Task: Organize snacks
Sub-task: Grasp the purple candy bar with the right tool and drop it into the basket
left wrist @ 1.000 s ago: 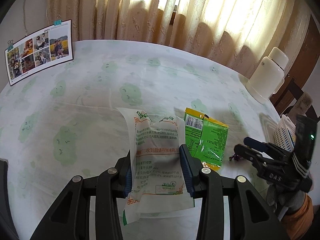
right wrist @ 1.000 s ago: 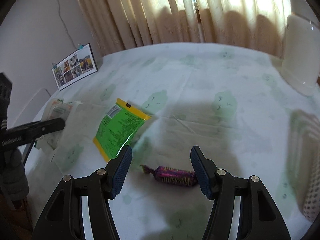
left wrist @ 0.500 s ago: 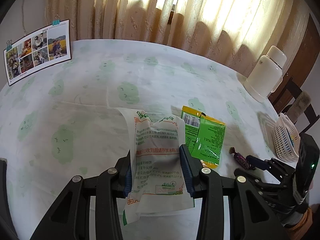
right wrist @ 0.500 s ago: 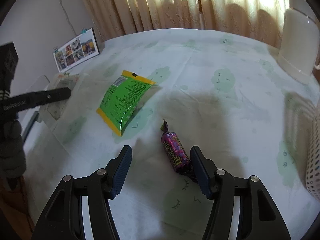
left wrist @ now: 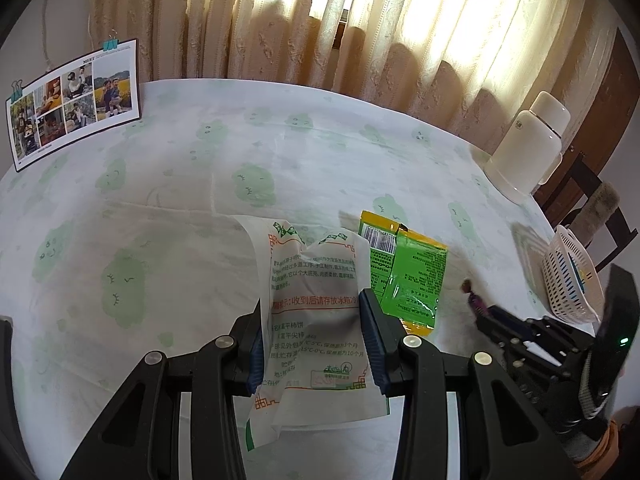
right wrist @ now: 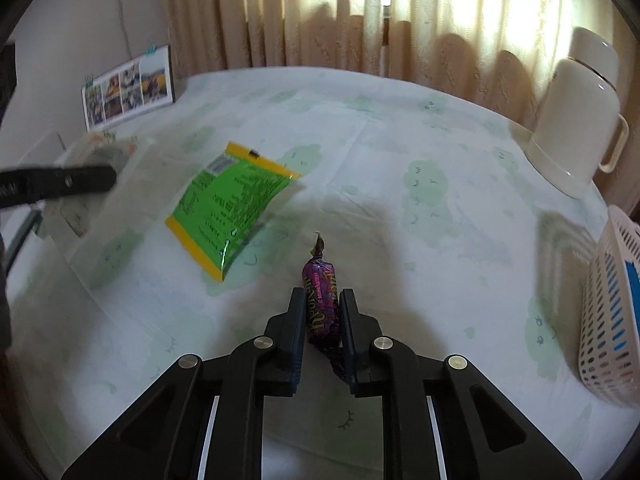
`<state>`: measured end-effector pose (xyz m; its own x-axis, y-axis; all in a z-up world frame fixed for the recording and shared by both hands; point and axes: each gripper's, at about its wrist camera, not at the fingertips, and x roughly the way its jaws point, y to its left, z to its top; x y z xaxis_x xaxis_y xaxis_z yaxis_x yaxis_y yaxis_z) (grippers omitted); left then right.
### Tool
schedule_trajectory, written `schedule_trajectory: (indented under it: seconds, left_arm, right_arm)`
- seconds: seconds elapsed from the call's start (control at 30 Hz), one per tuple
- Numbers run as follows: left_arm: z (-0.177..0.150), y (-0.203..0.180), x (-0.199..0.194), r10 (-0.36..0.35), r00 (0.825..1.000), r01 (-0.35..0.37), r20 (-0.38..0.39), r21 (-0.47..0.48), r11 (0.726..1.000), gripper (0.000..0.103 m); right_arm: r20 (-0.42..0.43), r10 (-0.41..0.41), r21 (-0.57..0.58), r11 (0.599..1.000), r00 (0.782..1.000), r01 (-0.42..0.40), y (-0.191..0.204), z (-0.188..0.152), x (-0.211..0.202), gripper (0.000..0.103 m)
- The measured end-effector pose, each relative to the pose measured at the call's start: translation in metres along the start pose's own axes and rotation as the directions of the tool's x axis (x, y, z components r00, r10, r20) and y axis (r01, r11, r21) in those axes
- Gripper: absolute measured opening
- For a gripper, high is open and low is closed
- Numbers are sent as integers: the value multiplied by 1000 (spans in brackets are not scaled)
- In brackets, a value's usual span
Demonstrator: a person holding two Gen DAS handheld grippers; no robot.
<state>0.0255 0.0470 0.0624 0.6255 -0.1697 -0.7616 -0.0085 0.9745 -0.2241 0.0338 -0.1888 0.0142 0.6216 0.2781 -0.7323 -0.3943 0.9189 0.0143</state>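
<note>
Both jaws clamp: my right gripper [right wrist: 322, 320] pinches the purple candy [right wrist: 320, 296] lengthwise, my left gripper [left wrist: 316, 344] squeezes the white pouch [left wrist: 316, 312]. Probably both are bound for the basket [right wrist: 608, 320] at my right; the green packet [right wrist: 228, 204] lies flat between.

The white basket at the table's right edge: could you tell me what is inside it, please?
Through the slots of the white basket something blue shows inside; the left wrist view also shows blue at its rim. What it is, and anything beneath, is hidden by the wall.

left tool [left wrist: 316, 344]: clamped on the white snack bag [left wrist: 316, 312]
green packet [left wrist: 408, 276]: flat on the desk [left wrist: 160, 208] (just right of the bag)
basket [left wrist: 572, 280]: far right
</note>
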Motion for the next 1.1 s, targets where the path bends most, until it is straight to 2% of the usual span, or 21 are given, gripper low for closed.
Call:
schedule_trajectory:
  seconds: [0.23, 0.53, 0.87, 1.1]
  left_arm:
    - [0, -1, 0, 0, 1000, 0, -1, 1, 1000, 38]
    - [-1, -3, 0, 6, 1000, -6, -2, 5, 1000, 38]
    - [-1, -16, -2, 16, 1000, -16, 0, 34, 999, 38]
    - [-1, -33, -6, 18, 1000, -18, 5, 66, 998, 38]
  right_arm:
    - [99, -19, 71, 997, 995, 12, -14, 8, -32, 17]
    - [190, -111, 195, 978, 975, 74, -55, 11, -70, 18]
    - [242, -237, 352, 925, 941, 142, -115, -7, -108, 18]
    - [249, -330, 457, 869, 911, 189, -157, -25, -131, 18]
